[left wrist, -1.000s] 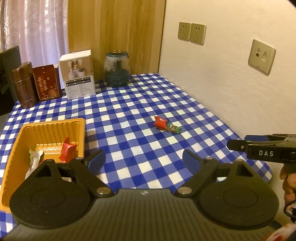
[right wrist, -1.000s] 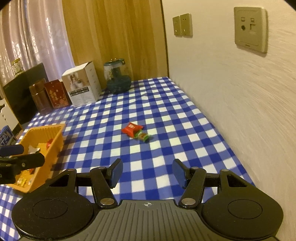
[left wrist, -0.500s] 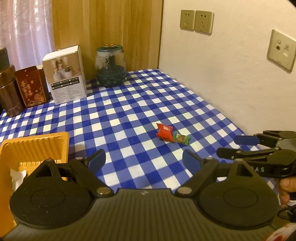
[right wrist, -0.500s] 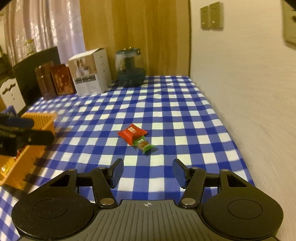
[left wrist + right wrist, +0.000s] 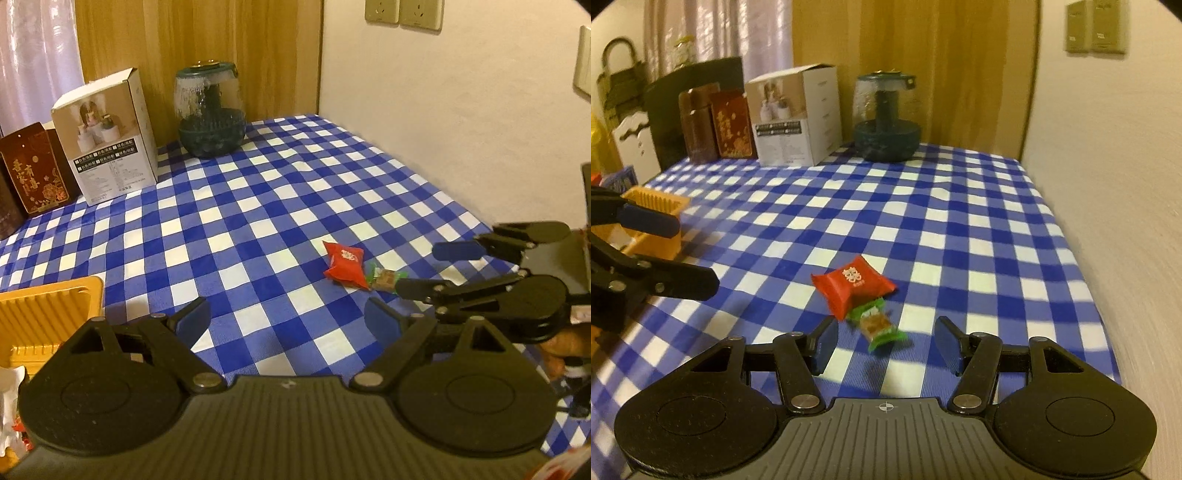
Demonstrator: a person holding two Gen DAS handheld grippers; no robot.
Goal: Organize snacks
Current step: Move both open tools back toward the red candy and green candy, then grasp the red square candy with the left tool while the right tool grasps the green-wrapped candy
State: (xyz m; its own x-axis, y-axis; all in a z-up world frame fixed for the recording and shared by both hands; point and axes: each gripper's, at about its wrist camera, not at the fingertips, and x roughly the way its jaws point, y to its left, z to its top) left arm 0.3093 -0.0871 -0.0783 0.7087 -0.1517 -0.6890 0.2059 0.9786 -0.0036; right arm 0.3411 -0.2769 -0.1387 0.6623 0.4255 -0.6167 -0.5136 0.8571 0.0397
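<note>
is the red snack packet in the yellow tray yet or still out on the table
Out: the red snack packet lies on the checked tablecloth, apart from the yellow tray.

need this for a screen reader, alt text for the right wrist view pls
The open right gripper hovers over a green-wrapped candy touching a red snack packet on a blue checked tablecloth.
</note>
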